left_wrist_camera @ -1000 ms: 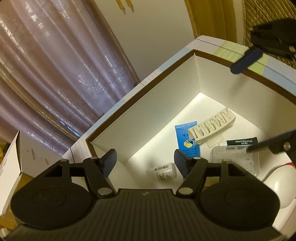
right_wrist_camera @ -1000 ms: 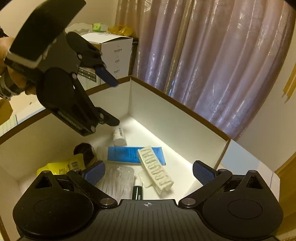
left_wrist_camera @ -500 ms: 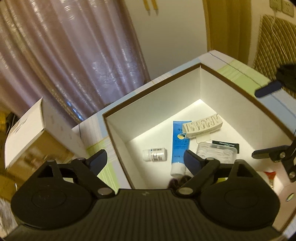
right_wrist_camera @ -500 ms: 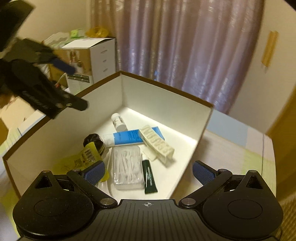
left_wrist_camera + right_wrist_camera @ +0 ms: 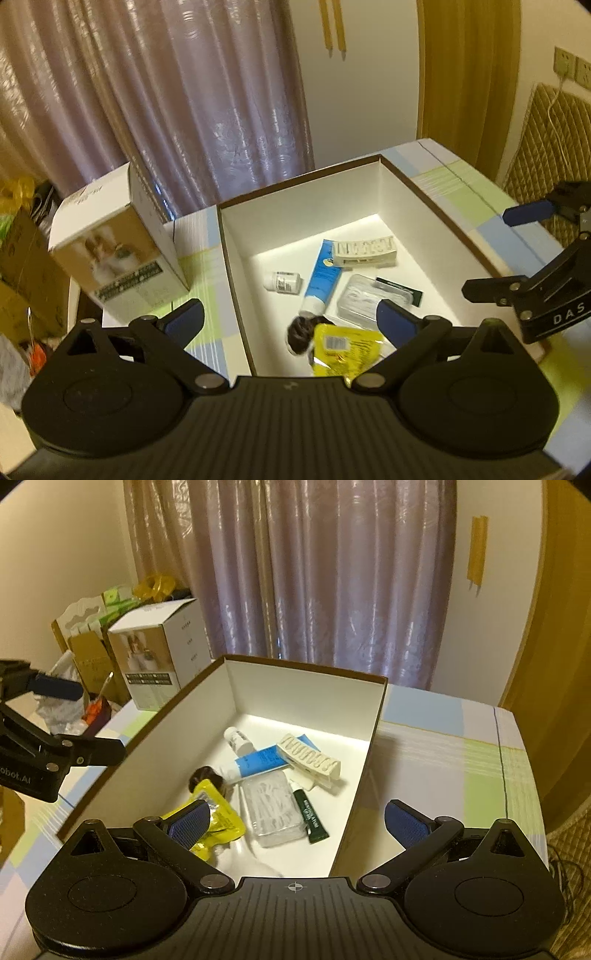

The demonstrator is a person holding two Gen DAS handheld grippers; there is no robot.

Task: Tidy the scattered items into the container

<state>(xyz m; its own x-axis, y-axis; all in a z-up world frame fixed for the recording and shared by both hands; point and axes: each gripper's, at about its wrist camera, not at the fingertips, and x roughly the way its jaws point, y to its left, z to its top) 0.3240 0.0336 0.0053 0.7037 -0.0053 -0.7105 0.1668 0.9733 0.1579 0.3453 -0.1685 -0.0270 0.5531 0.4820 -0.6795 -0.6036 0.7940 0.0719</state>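
I am looking down into the container (image 5: 306, 698), a rectangular white cardboard box with a thin brown rim, sitting on the tabletop (image 5: 461, 746), which is wearing a pastel check cloth. Inside it, the items are lying loosely together: a small white pill bottle (image 5: 238, 739) on its side, a blue squeeze tube (image 5: 258, 762) with a cream ridged hair claw (image 5: 310, 762) resting across its far end, a clear plastic case (image 5: 273, 810) of what may be floss picks, a slim dark green tube (image 5: 310, 819) just beside that case, a crinkled yellow foil sachet (image 5: 218, 814), and a dark round thing (image 5: 205, 777) I am not making out well. My left hand-held gripper (image 5: 290, 319) is hanging over the near end of the box with its blue-padded fingers spread wide, holding nothing. My right hand-held gripper (image 5: 297, 819) is likewise gaping and empty above the box's near edge.
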